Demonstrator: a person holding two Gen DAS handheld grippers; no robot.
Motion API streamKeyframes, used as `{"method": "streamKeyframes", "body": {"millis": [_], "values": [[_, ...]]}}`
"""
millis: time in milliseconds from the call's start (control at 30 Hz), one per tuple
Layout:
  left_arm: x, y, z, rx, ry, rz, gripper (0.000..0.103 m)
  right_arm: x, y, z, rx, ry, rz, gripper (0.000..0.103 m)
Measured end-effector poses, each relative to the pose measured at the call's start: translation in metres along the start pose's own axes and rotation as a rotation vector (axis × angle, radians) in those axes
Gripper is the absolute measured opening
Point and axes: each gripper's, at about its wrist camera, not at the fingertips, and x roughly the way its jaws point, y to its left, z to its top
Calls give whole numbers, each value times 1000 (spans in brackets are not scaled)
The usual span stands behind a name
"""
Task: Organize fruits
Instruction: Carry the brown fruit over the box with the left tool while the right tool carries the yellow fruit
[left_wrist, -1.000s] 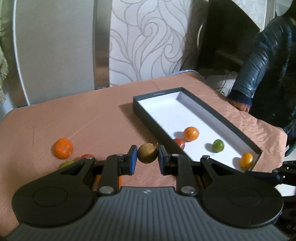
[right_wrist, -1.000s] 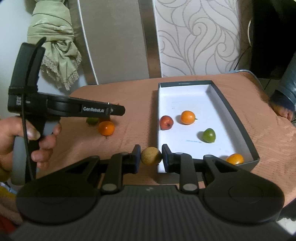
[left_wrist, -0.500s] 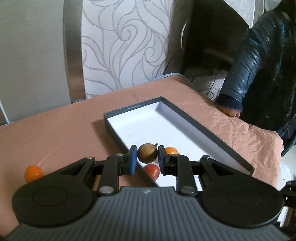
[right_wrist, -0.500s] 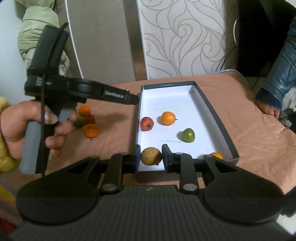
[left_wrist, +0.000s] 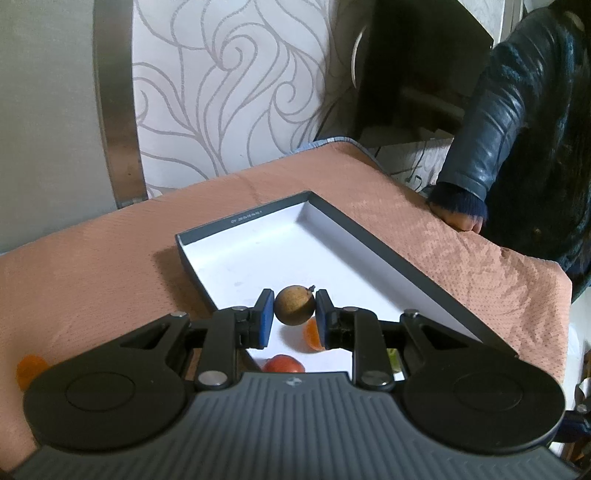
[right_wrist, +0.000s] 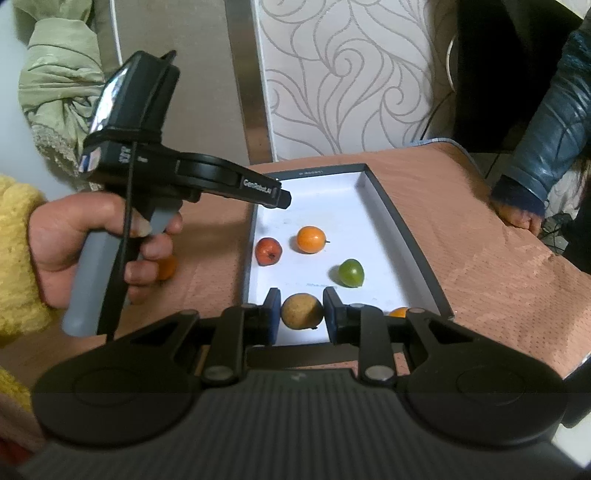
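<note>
My left gripper (left_wrist: 294, 309) is shut on a brown round fruit (left_wrist: 294, 305) and holds it over the left part of the dark-rimmed white box (left_wrist: 369, 236). My right gripper (right_wrist: 301, 314) is shut on a second brown fruit (right_wrist: 301, 311) over the near end of the same box (right_wrist: 391, 218). Inside the box lie a red fruit (right_wrist: 268, 251), an orange fruit (right_wrist: 311, 239), a green fruit (right_wrist: 351, 272) and another orange one (right_wrist: 398, 312) at the near right corner. The left gripper also shows in the right wrist view (right_wrist: 282, 197).
An orange fruit (left_wrist: 30, 369) lies on the pink tablecloth (left_wrist: 92, 266) left of the box; another (right_wrist: 167, 267) shows behind my left hand. A second person's hand (left_wrist: 460, 218) rests on the table's right edge. A patterned chair back (left_wrist: 229, 85) stands behind the table.
Both grippers have carried their brown fruits from the cloth beside the box to above the box's inside. The left gripper moved right and forward over the box.
</note>
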Motion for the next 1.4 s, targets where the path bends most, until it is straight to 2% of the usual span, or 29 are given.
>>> {"method": "streamKeyframes", "body": {"millis": [600, 1133, 1400], "values": [[65, -2, 7, 10, 69, 24, 28, -10, -8, -6, 40, 5, -63, 28], [84, -5, 10, 11, 79, 56, 28, -13, -7, -6, 29, 16, -65, 28], [83, -13, 10, 19, 77, 49, 31, -13, -9, -7, 31, 24, -66, 28]]}}
